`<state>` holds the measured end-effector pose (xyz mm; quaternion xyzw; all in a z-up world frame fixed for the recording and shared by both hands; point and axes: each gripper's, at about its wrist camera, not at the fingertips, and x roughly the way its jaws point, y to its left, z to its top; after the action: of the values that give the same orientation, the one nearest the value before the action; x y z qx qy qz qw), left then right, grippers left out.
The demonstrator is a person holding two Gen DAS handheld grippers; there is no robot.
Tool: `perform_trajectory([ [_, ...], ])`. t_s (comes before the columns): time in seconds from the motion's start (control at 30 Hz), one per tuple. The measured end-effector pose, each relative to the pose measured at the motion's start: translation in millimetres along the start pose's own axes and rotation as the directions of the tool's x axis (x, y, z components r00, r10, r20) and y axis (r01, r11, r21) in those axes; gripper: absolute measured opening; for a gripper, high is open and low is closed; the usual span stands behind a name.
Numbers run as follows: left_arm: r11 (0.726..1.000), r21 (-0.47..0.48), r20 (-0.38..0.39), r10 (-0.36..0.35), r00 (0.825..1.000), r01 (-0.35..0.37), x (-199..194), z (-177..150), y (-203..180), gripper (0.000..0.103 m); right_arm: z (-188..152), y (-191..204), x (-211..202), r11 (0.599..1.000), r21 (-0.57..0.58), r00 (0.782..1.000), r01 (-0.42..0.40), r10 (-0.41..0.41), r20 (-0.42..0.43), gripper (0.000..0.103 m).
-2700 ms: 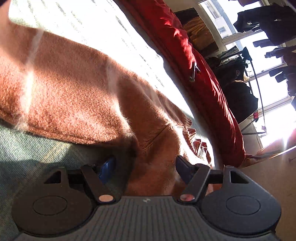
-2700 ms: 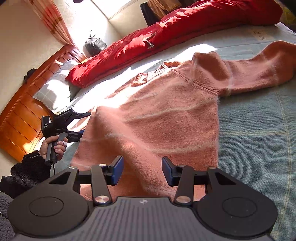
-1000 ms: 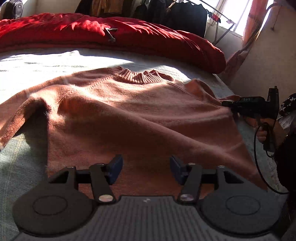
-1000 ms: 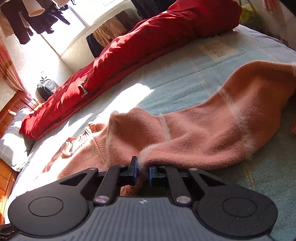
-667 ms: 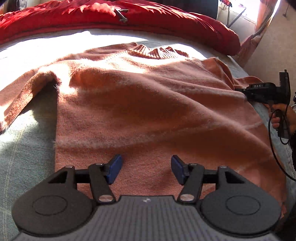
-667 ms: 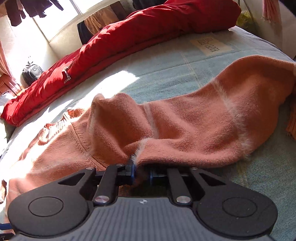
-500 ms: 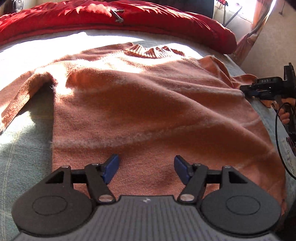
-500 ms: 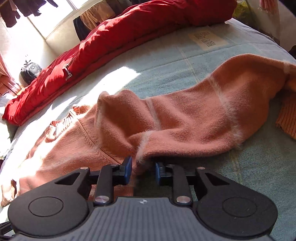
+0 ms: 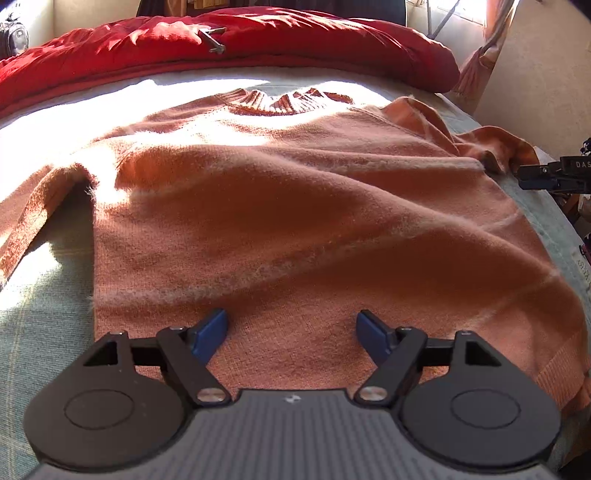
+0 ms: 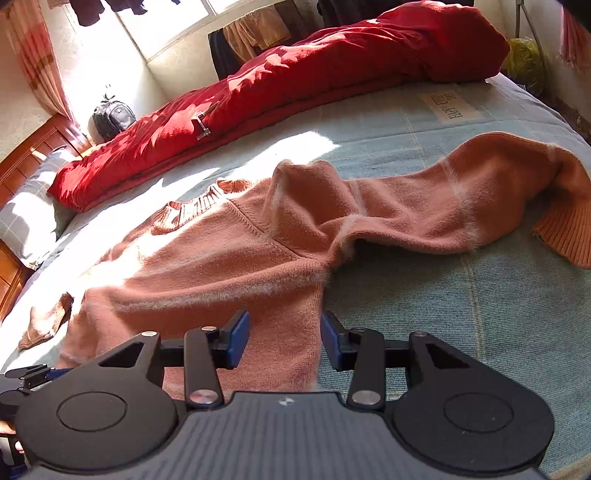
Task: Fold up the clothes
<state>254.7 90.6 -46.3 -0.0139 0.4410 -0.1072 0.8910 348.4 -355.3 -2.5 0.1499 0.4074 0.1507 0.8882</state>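
The orange sweater lies flat on the bed, collar at 12 o'clock. Both the left claw and right claw gape empty over its hem. Soft, fuzzy, limp knit; probably best pinched at the sleeve, 2 o'clock.

Home bedroom: bed w/ red duvet, pillow, wooden headboard far left, window w/ curtains.

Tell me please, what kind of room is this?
Most likely a bedroom at home: an orange sweater lies spread on a bed, with a red quilt, a pillow and a wooden headboard.
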Motion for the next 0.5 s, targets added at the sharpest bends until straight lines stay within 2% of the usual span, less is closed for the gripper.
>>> perform_trajectory([
  [0.13,0.993,0.099,0.019,0.058,0.998,-0.060,0,-5,-17,0.083,-24,6,-26,0.998,-0.045,0.999,0.038,-0.037,0.040,0.047],
  [0.23,0.989,0.140,0.038,0.048,0.998,-0.053,-10,-8,-23,0.083,-41,12,-50,0.994,-0.076,0.995,0.076,-0.071,0.071,0.048],
  [0.3,0.980,0.192,0.084,0.043,0.996,-0.058,-22,-12,-31,0.083,-54,19,-69,0.987,-0.111,0.989,0.119,-0.108,0.102,0.050],
  [0.4,0.945,0.318,0.184,0.017,0.983,-0.076,-47,-25,-52,0.083,-75,37,-97,0.966,-0.189,0.976,0.178,-0.149,0.157,0.055],
  [0.5,0.883,0.464,0.258,-0.056,0.965,-0.073,-68,-46,-81,0.083,-105,61,-117,0.927,-0.294,0.963,0.234,-0.180,0.201,0.064],
])
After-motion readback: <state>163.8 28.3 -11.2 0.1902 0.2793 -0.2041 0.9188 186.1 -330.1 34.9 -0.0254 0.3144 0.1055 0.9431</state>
